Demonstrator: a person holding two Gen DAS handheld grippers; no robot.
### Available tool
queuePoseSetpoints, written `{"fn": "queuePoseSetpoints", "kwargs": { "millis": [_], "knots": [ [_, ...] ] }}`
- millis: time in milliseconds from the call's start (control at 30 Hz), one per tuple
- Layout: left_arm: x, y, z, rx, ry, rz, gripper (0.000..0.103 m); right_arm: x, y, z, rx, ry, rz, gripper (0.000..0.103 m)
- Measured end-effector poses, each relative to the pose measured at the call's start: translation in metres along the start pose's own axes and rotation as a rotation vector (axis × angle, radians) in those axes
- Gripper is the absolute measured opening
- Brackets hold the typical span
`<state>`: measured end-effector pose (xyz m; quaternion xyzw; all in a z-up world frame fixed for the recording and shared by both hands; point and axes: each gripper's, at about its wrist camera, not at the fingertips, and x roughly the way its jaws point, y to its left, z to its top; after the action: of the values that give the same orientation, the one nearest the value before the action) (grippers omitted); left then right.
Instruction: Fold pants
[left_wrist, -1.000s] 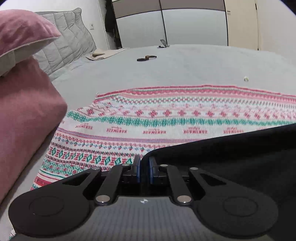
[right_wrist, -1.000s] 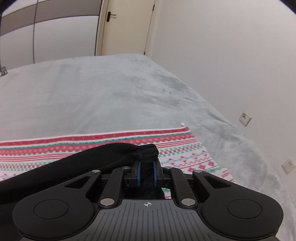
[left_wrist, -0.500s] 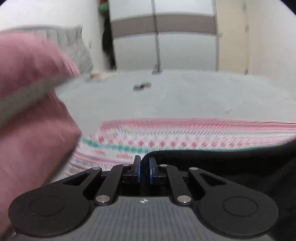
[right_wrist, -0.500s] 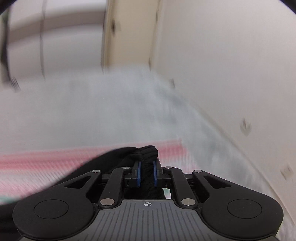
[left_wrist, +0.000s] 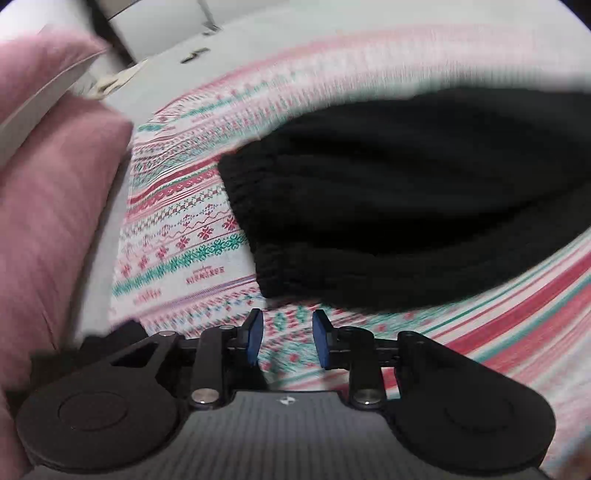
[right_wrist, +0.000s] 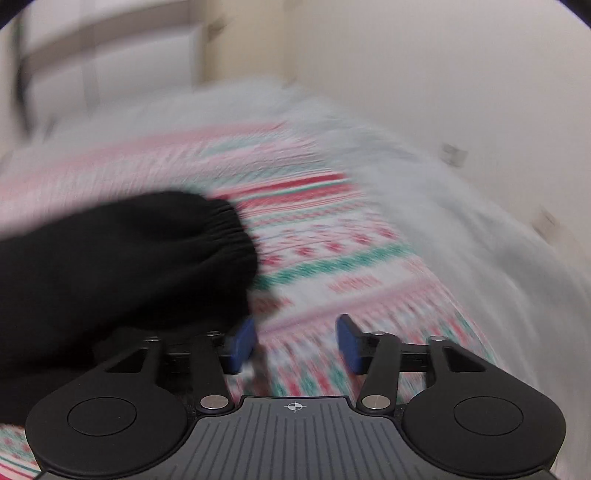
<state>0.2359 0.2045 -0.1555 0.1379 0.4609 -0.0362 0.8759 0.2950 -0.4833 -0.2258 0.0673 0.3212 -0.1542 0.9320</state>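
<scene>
Blue pads on the left hand-held gripper (left_wrist: 284, 341) stand apart over the patterned blanket (left_wrist: 177, 236), its jaws having just been opening, with nothing between them; the right hand-held gripper (right_wrist: 293, 345) likewise has just been opening, its pads spread and bare, with the black cloth just beside its left pad rather than between the two; just beyond both lie the black pants (left_wrist: 406, 192), released onto the blanket, which is spread on the grey bed (right_wrist: 424, 184); the gathered elastic band (right_wrist: 232, 236) shows in the right wrist view and a ribbed edge (left_wrist: 280, 273) faces the left one; the long axis seems to run crosswise between the two grippers, though blur hides the exact lie; the fabric looks soft, thick and light, likely to sag and bunch, so the firmer elastic edges seem the best places to pinch; a pink pillow (left_wrist: 48, 192) sits further left.
</scene>
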Motion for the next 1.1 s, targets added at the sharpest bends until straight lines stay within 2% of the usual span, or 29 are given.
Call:
{"fn": "queuePoseSetpoints", "kwargs": {
  "millis": [33,67,100,133,167,233,300,333,400,433,500,533,567,600,667,733,833,933,1000,1033,1100],
  "knots": [
    [-0.01,0.009,-0.001,-0.088,-0.042,-0.042,0.066,-0.007,-0.009,-0.004,0.068,-0.004,0.02,0.071],
    [-0.018,0.019,0.001,-0.197,-0.084,-0.083,0.076,-0.013,-0.015,-0.005,0.12,-0.015,0.029,0.071],
    [-0.022,0.029,0.003,-0.339,-0.119,-0.13,0.083,-0.018,-0.016,-0.004,0.15,-0.025,0.013,0.071],
    [-0.021,0.037,0.004,-0.468,-0.14,-0.181,0.093,-0.021,-0.019,0.002,0.179,-0.033,-0.012,0.071],
    [-0.016,0.042,0.006,-0.597,-0.153,-0.239,0.097,-0.026,-0.019,0.005,0.218,-0.048,-0.016,0.072],
    [-0.002,0.041,0.013,-0.762,-0.164,-0.306,0.097,-0.036,-0.016,0.012,0.331,-0.082,0.064,0.073],
    [0.017,0.032,0.029,-0.81,-0.151,-0.299,0.096,-0.035,-0.001,0.022,0.441,-0.073,0.182,0.072],
    [0.031,0.025,0.037,-0.841,-0.116,-0.269,0.094,-0.029,0.008,0.026,0.484,-0.047,0.206,0.07],
    [0.058,0.018,0.045,-0.943,-0.026,-0.232,0.093,-0.011,0.027,0.035,0.543,0.015,0.17,0.069],
    [0.068,0.014,0.047,-0.973,-0.014,-0.218,0.093,-0.002,0.037,0.037,0.554,0.021,0.15,0.063],
    [0.082,0.001,0.049,-0.957,-0.011,-0.193,0.088,0.019,0.053,0.041,0.539,0.053,0.097,0.057],
    [0.087,-0.005,0.048,-0.927,-0.021,-0.169,0.075,0.029,0.059,0.039,0.53,0.101,0.042,0.051],
    [0.089,-0.009,0.046,-0.887,-0.037,-0.141,0.048,0.036,0.063,0.036,0.529,0.125,0.014,0.039],
    [0.092,-0.011,0.043,-0.866,-0.052,-0.146,0.038,0.039,0.064,0.033,0.523,0.116,0.009,0.033],
    [0.096,-0.003,0.037,-0.949,-0.069,-0.203,0.035,0.034,0.061,0.029,0.52,0.079,0.005,0.017],
    [0.084,0.002,0.036,-0.965,-0.124,-0.22,0.034,0.024,0.056,0.028,0.524,0.049,0.009,0.009],
    [0.057,0.008,0.036,-0.975,-0.214,-0.243,0.034,0.005,0.048,0.039,0.558,-0.024,0.05,0.005],
    [0.03,0.014,0.023,-0.983,-0.241,-0.26,0.034,-0.029,0.038,0.053,0.58,-0.125,0.134,0.002],
    [0.031,0.011,0.013,-0.967,-0.204,-0.245,0.034,-0.046,0.036,0.057,0.552,-0.152,0.134,0.002],
    [0.039,0.008,0.009,-0.954,-0.155,-0.232,0.034,-0.049,0.038,0.057,0.516,-0.149,0.117,0.002],
    [0.055,0.0,-0.002,-0.956,-0.056,-0.218,0.034,-0.038,0.04,0.048,0.429,-0.075,0.066,0.002]
  ]
}}
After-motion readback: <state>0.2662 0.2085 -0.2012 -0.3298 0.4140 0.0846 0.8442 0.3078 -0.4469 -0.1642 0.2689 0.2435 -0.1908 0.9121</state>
